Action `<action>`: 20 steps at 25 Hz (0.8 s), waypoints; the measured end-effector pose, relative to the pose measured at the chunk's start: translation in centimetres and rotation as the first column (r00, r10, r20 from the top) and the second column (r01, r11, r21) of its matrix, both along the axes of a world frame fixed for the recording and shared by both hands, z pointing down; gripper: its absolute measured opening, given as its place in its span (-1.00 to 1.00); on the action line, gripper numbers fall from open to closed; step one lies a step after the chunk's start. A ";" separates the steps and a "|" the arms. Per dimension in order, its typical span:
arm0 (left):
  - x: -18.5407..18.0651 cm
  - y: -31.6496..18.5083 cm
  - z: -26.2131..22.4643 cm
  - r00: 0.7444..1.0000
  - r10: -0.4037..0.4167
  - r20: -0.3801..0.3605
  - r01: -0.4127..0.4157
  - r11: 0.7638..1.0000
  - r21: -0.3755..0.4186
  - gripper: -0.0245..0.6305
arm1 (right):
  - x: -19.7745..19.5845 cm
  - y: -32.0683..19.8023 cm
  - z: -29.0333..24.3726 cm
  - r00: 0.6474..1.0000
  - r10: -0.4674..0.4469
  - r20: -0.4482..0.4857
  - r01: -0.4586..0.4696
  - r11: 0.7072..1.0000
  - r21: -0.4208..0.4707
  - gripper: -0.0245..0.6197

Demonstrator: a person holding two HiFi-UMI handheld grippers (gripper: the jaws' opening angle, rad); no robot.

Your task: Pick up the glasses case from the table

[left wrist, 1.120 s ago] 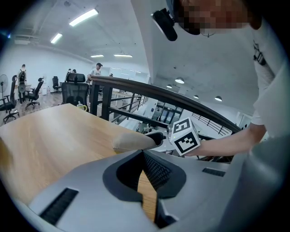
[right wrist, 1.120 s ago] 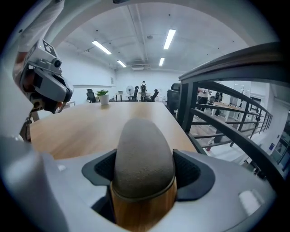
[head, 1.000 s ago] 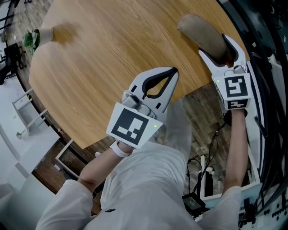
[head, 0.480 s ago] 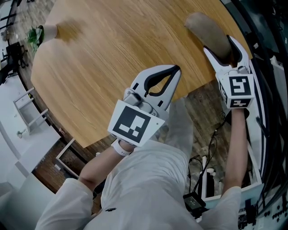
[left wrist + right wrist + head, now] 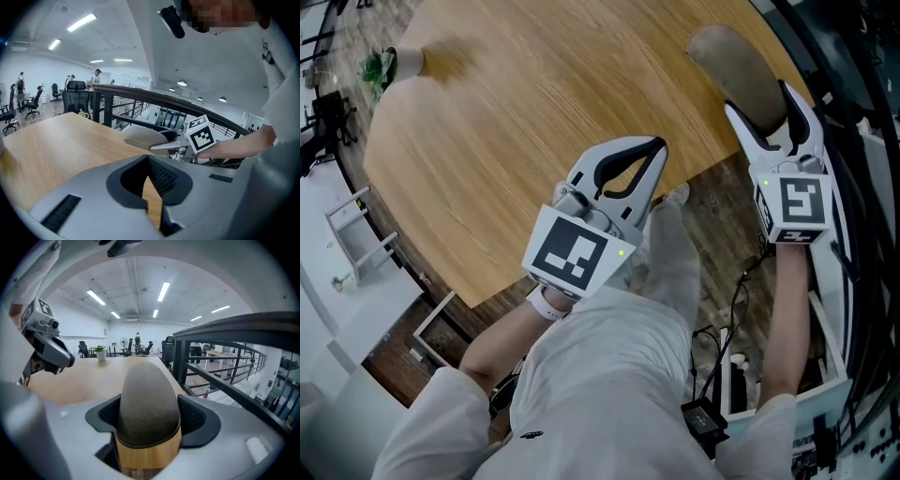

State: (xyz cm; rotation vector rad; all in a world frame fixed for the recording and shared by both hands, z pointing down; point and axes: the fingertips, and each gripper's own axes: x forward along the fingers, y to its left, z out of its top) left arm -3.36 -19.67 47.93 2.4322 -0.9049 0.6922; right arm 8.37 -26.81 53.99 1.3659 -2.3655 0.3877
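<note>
The glasses case [image 5: 733, 67], a grey-brown oval, lies at the right edge of the round wooden table [image 5: 516, 112]. My right gripper [image 5: 759, 101] straddles its near end, with a finger on each side. In the right gripper view the case [image 5: 147, 394] fills the gap and both pads touch its sides, so my right gripper [image 5: 150, 417] is shut on it. My left gripper [image 5: 659, 148] hovers over the table's near edge, shut with nothing in it. The left gripper view shows its tips [image 5: 147, 161] meeting, with the case [image 5: 143, 136] and right gripper [image 5: 161, 141] beyond.
A small potted plant [image 5: 394, 64] stands at the table's far left. A dark railing [image 5: 225, 380] runs just right of the table. Cables and a power box [image 5: 712, 412] lie on the floor at lower right, and a white rack [image 5: 356, 234] stands at the left.
Very little differs. The right gripper stays around the near end of the case and has shifted slightly toward me; the left gripper has barely moved.
</note>
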 end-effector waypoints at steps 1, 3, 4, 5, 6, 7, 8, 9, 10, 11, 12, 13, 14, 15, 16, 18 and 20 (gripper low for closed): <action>0.1 0.3 -0.3 1.000 0.000 -0.004 0.000 1.000 0.004 -0.91 | 0.0 0.3 -0.6 1.000 0.000 0.006 0.000 1.000 0.007 0.23; 0.2 0.8 -0.8 1.000 -0.002 -0.010 0.002 1.000 0.019 -0.92 | -0.1 1.0 -1.5 0.999 0.009 0.034 -0.009 1.000 0.010 0.23; 0.2 1.1 -1.1 1.000 -0.003 -0.014 0.004 1.000 0.026 -0.92 | -0.1 1.3 -2.0 0.999 0.019 0.050 -0.019 1.000 0.009 0.23; 0.2 1.4 -1.4 1.000 -0.005 -0.017 0.005 1.000 0.029 -0.92 | 0.0 1.7 -2.4 0.998 0.030 0.063 -0.030 0.999 0.010 0.23; 0.2 1.7 -1.8 1.000 -0.005 -0.021 0.006 0.999 0.032 -0.92 | 0.1 2.1 -3.0 0.997 0.039 0.073 -0.040 0.999 0.012 0.23; 0.2 2.0 -2.1 1.000 -0.006 -0.023 0.007 0.999 0.038 -0.92 | 0.3 2.5 -3.6 0.996 0.046 0.081 -0.048 0.999 0.017 0.23; 0.3 2.4 -2.5 1.000 -0.006 -0.026 0.008 0.999 0.044 -0.92 | 0.4 2.9 -4.2 0.995 0.052 0.087 -0.054 0.998 0.023 0.23; 0.3 2.7 -2.9 1.000 -0.008 -0.029 0.010 0.999 0.047 -0.91 | 0.5 3.3 -4.8 0.994 0.057 0.091 -0.060 0.998 0.029 0.23; 0.2 3.0 -3.3 0.999 -0.011 -0.031 0.012 0.999 0.049 -0.92 | 0.7 3.7 -5.5 0.994 0.062 0.094 -0.066 0.997 0.036 0.23; 0.2 3.3 -3.7 0.999 -0.012 -0.031 0.014 0.998 0.055 -0.92 | 0.8 4.0 -6.1 0.993 0.066 0.095 -0.070 0.997 0.043 0.23; 0.1 3.6 -4.1 0.999 -0.012 -0.030 0.014 0.998 0.066 -0.91 | 0.9 4.4 -6.8 0.993 0.070 0.095 -0.075 0.996 0.050 0.23; 0.0 3.8 -4.5 1.000 -0.013 -0.028 0.015 0.997 0.079 -0.92 | 1.0 4.8 -7.5 0.993 0.073 0.096 -0.079 0.995 0.055 0.23; -0.2 4.1 -5.0 0.999 -0.014 -0.028 0.017 0.996 0.087 -0.92 | 1.1 5.2 -8.1 0.992 0.078 0.098 -0.084 0.995 0.059 0.23; -0.2 4.4 -5.4 0.999 -0.018 -0.030 0.020 0.996 0.089 -0.92 | 1.2 5.6 -8.8 0.992 0.081 0.101 -0.088 0.994 0.064 0.23; -0.3 4.7 -5.9 0.999 -0.021 -0.033 0.024 0.996 0.089 -0.92 | 1.2 5.9 -9.4 0.991 0.082 0.102 -0.089 0.994 0.070 0.23; -0.5 5.1 -6.9 0.999 -0.028 -0.039 0.032 0.994 0.100 -0.91 | 1.3 6.6 -10.5 0.993 0.074 0.096 -0.083 0.993 0.088 0.23; -0.6 5.6 -7.8 0.998 -0.038 -0.047 0.043 0.993 0.110 -0.92 | 1.3 7.4 -11.7 0.993 0.072 0.093 -0.081 0.991 0.102 0.23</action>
